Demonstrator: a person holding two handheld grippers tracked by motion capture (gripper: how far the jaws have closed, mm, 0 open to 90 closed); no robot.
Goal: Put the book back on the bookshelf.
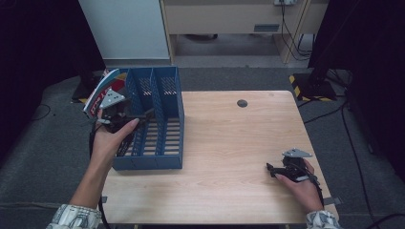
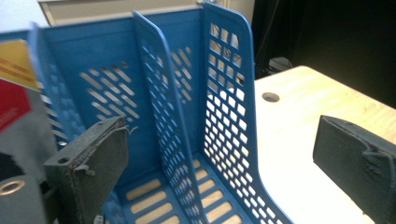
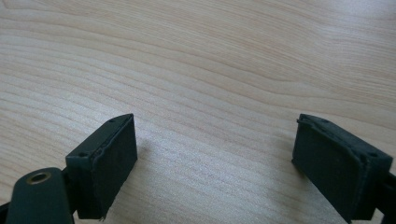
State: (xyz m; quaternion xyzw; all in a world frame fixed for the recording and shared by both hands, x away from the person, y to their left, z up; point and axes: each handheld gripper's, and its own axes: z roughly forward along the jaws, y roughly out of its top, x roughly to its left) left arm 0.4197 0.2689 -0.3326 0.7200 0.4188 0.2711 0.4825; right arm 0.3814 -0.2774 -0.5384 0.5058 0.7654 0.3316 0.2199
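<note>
A blue three-slot file rack stands on the left part of the wooden table. A red and white book leans in its leftmost slot, tilted out to the left. My left gripper hovers at the rack's left side, open, with nothing pressed between the pads. In the left gripper view the jaws stand wide apart around the rack's dividers, and the book sits at the left edge. My right gripper rests low near the table's front right, open over bare wood.
A round cable hole lies in the table's far middle. Behind the table are a white cabinet and a desk with hanging cables. A black stand base with striped tape sits on the floor at right.
</note>
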